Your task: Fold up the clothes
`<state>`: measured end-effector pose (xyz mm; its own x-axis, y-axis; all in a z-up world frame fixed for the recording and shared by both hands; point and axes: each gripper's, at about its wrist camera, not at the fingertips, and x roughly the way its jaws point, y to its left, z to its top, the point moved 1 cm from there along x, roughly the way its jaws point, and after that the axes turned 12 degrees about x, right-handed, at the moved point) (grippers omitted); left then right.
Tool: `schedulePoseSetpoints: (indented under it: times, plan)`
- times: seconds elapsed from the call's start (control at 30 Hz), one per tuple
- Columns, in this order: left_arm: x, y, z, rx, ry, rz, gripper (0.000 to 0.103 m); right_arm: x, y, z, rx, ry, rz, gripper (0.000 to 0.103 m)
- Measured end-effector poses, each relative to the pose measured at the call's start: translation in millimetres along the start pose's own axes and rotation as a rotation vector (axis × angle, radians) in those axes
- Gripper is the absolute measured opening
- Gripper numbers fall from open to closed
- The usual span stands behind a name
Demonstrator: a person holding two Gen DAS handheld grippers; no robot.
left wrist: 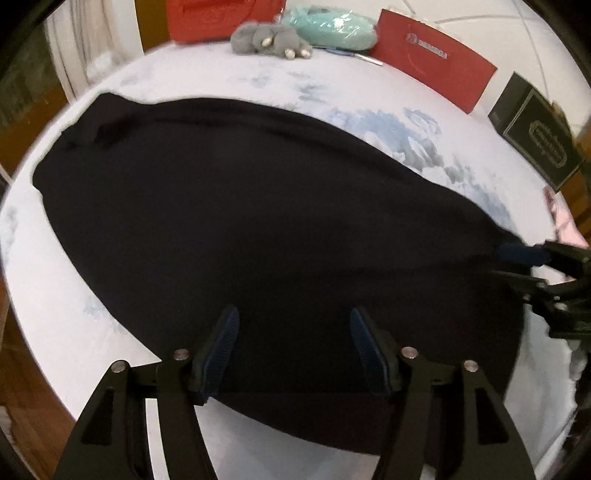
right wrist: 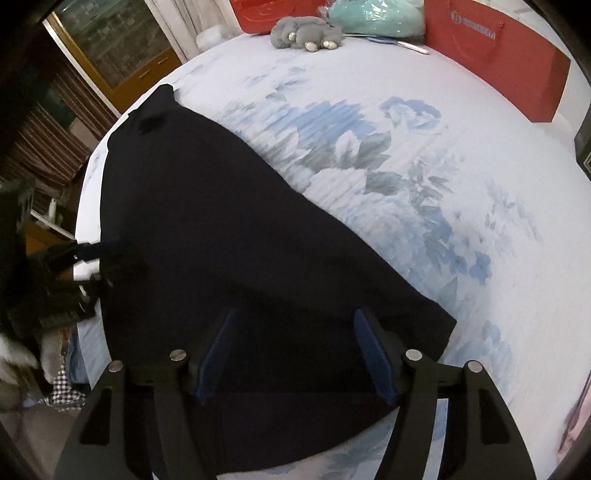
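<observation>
Lying flat, dark garment (left wrist: 240, 206) covers floral bedsheet (right wrist: 406, 155).

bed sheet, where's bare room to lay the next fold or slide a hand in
The widest free patch is the floral bed sheet between the black garment and the red bags. A narrower strip runs between the garment's far edge and the grey plush toy. The far edge is crowded: plush toy, teal bundle, bags, black box.

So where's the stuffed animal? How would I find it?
Look to the far edge of the flowered bed sheet, past the dark garment. The grey plush toy lies there, in front of the red bags, beside a mint bundle in plastic wrap. It's the only grey, furry thing with pale paws.
</observation>
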<state>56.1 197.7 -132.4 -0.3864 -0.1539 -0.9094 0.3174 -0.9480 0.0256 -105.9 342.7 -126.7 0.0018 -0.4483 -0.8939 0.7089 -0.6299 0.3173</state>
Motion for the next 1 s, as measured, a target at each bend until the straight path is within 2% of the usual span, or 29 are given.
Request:
schedulePoseSetpoints:
  times: [0.03,0.17,0.23,0.27,0.3,0.43,0.5,0.53,0.6,0.73,0.8,1.0]
  plan:
    - [-1.2,-7.2,-2.2,-0.010,0.000,0.013,0.066,0.2,-0.5,-2.8,-0.025,0.003,0.014,0.083]
    - [-7.9,-39.7,-10.7,-0.048,0.015,0.030,0.066,-3.0,-6.2,-11.0,-0.099,0.024,0.067,0.082]
    - [-12.1,-58.1,-16.8,-0.089,0.008,0.061,0.066,-7.7,-11.5,-14.2,-0.155,0.025,0.076,0.072]
    - [-14.4,-67.1,-20.1,-0.114,0.004,0.078,0.066,-12.6,-15.2,-15.7,-0.179,0.013,0.077,0.059]
    - [-16.4,-73.7,-23.2,-0.139,0.002,0.086,0.066,-17.9,-18.9,-17.2,-0.202,-0.001,0.079,0.053]
    - [-23.3,-111.1,-38.7,-0.203,0.014,0.120,0.066,-37.1,-37.7,-23.1,-0.270,-0.044,0.120,0.056]
    - [-28.7,-124.1,-44.5,-0.217,0.014,0.144,0.066,-39.4,-46.6,-24.1,-0.287,-0.041,0.142,0.067]
    - [-31.4,-128.6,-47.5,-0.223,0.014,0.156,0.068,-37.9,-50.1,-24.4,-0.303,-0.038,0.137,0.069]
    - [-34.5,-131.5,-54.8,-0.246,0.022,0.171,0.076,-34.3,-56.2,-25.4,-0.334,-0.034,0.122,0.076]
    - [-32.3,-131.8,-66.3,-0.352,0.042,0.145,0.077,-30.4,-62.4,-24.4,-0.372,-0.034,0.109,0.076]
    - [-30.4,-138.4,-63.5,-0.338,0.035,0.163,0.077,-29.9,-63.8,-24.3,-0.396,-0.032,0.111,0.076]
    - [-26.5,-144.2,-60.1,-0.384,0.019,0.189,0.079,-21.5,-57.3,-30.0,-0.462,-0.012,0.094,0.078]
